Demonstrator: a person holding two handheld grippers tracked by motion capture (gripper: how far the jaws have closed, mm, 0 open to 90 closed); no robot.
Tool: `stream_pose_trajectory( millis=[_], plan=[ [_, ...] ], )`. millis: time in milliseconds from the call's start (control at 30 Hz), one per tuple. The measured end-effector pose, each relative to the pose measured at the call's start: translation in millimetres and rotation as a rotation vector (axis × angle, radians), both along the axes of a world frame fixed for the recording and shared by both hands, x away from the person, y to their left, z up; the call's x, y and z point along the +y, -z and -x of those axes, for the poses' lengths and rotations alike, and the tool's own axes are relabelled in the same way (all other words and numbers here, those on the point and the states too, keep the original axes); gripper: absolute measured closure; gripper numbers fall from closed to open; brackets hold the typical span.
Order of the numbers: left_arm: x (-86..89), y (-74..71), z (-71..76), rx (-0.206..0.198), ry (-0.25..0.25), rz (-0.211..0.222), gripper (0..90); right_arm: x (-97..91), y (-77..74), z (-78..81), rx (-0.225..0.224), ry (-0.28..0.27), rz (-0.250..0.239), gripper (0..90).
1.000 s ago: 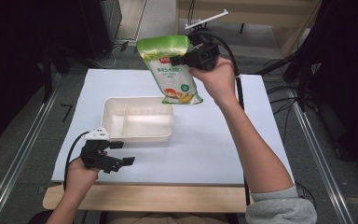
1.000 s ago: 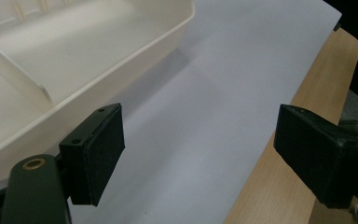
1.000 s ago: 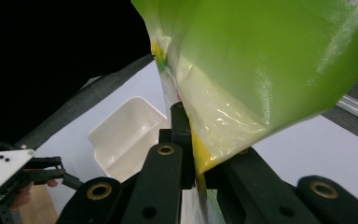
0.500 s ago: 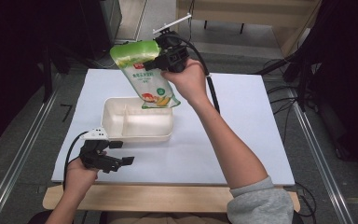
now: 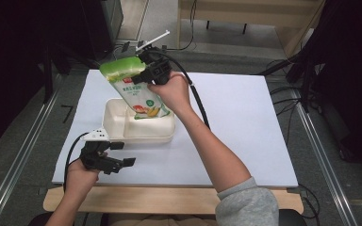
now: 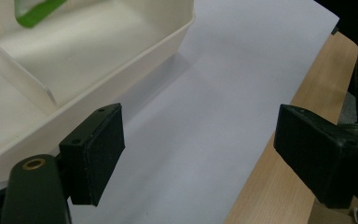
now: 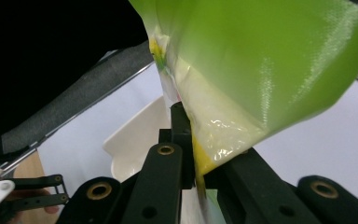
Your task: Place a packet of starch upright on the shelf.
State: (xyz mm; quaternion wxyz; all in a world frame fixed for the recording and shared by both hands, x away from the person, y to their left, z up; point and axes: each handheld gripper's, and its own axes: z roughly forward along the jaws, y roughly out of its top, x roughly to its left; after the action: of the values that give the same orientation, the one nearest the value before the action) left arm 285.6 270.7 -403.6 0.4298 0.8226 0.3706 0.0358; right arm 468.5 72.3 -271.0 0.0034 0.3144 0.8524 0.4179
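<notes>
The right tool is clamping the upper edge of a green-topped white plastic snack bag, which is hanging tilted over the cream rectangular plastic tray on the white-covered desk. The left tool is resting beside the tray's near edge, its jaws standing wide and empty.

white tray blocks table's left-centre, bag hanging over it, right half open

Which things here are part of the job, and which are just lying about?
In the job:
green snack bag, clamped in the right gripper
white tray

Just about:
left gripper, open, idle
white table sheet
cables on floor
</notes>
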Motion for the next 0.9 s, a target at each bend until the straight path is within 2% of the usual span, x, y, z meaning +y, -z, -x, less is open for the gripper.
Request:
stream_pose_trajectory(
  millis=[67, 100, 167, 267, 300, 333, 367, 400, 533, 900],
  plan=[
    [0.4, -0.3, 0.0, 0.001, 0.002, -0.001, 16.9, 3.2, 10.5, -1.2, 0.013, -0.007, 0.010, 89.5],
    [0.4, -0.3, 0.0, 0.001, 0.002, -0.001, 17.0, 3.2, 10.5, -1.2, 0.013, -0.007, 0.010, 89.5],
    [0.5, -0.3, 0.1, 0.006, -0.004, -0.004, 17.0, 5.7, 29.0, -3.5, 0.046, -0.011, 0.027, 89.3],
    [-0.1, 0.0, 0.1, 0.003, 0.000, 0.001, 17.0, 3.6, 46.2, -5.6, 0.055, -0.007, 0.035, 89.2],
    [-0.1, 0.0, 0.1, 0.003, 0.000, 0.001, 17.0, 3.6, 46.2, -5.6, 0.055, -0.007, 0.035, 89.2],
    [-0.3, 0.2, -0.1, 0.002, 0.001, -0.004, 16.9, -1.1, 55.1, -7.7, 0.065, -0.003, 0.035, 89.0],
    [-0.3, 0.2, -0.1, 0.002, 0.001, -0.004, 16.9, -1.1, 55.1, -7.7, 0.065, -0.003, 0.035, 89.0],
    [-0.4, 0.3, -0.3, 0.003, 0.004, -0.005, 17.0, -9.3, 58.4, -10.3, 0.079, 0.007, 0.002, 88.8],
    [-1.5, 0.5, -0.2, 0.006, 0.005, -0.008, 17.0, -23.7, 63.7, -15.3, 0.097, 0.030, -0.016, 88.4],
    [-2.3, 1.2, -0.6, 0.008, 0.005, -0.012, 16.9, -53.0, 82.2, -22.0, 0.104, 0.081, 0.023, 86.8]
  ],
)
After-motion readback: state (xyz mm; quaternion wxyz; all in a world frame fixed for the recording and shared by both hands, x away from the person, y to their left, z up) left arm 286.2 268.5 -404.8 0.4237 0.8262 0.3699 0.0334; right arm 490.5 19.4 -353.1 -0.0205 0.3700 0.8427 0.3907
